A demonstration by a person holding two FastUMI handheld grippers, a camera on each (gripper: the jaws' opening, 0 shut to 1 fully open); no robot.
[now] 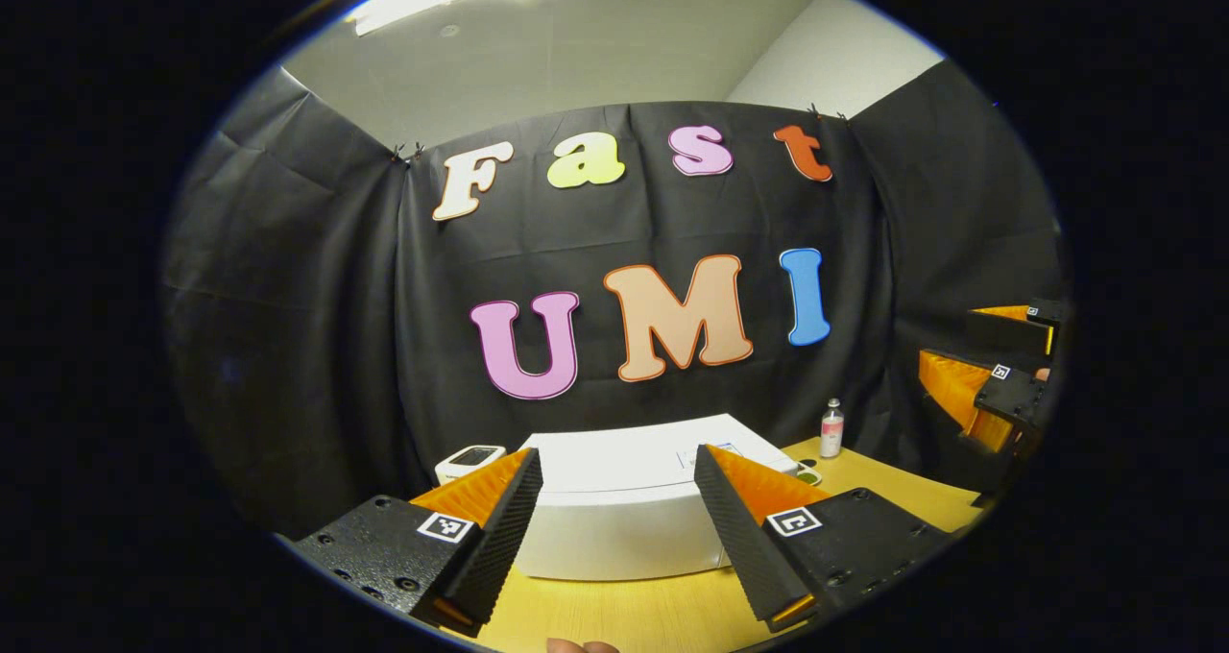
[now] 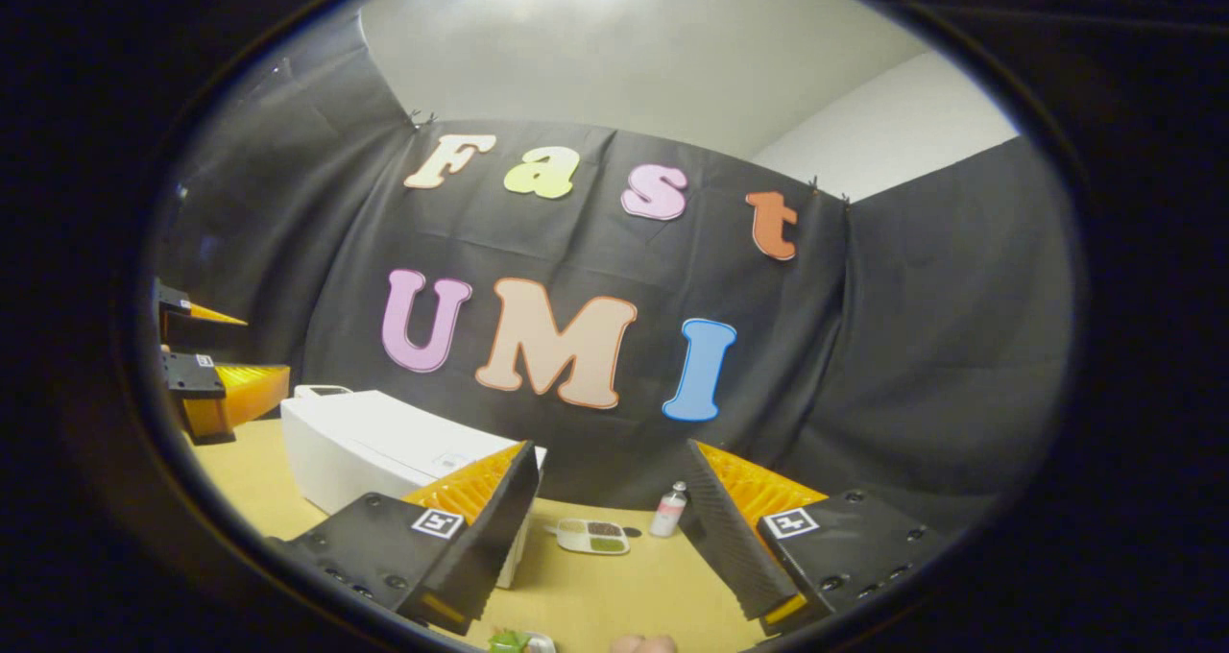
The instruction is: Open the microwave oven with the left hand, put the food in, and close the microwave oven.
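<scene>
The white microwave point(image 1: 614, 523) stands on the yellow table point(image 1: 893, 490) straight ahead of my left gripper point(image 1: 618, 461), its door shut. That gripper hovers open in front of it and holds nothing. In the right gripper view the microwave point(image 2: 374, 447) is on the left, and a small white divided tray of green and brown food point(image 2: 592, 536) lies on the table point(image 2: 595, 595) to its right. My right gripper point(image 2: 610, 453) is open and empty, raised above the tray. Each gripper shows off to the side in the other's view: the right gripper point(image 1: 975, 350) and the left gripper point(image 2: 240, 350).
A small bottle with a pink label point(image 2: 668, 511) stands just right of the tray, near the black cloth wall; it also shows as the bottle point(image 1: 831, 428). A small white device point(image 1: 469, 459) sits left of the microwave. Something green point(image 2: 509, 641) peeks in at the bottom edge.
</scene>
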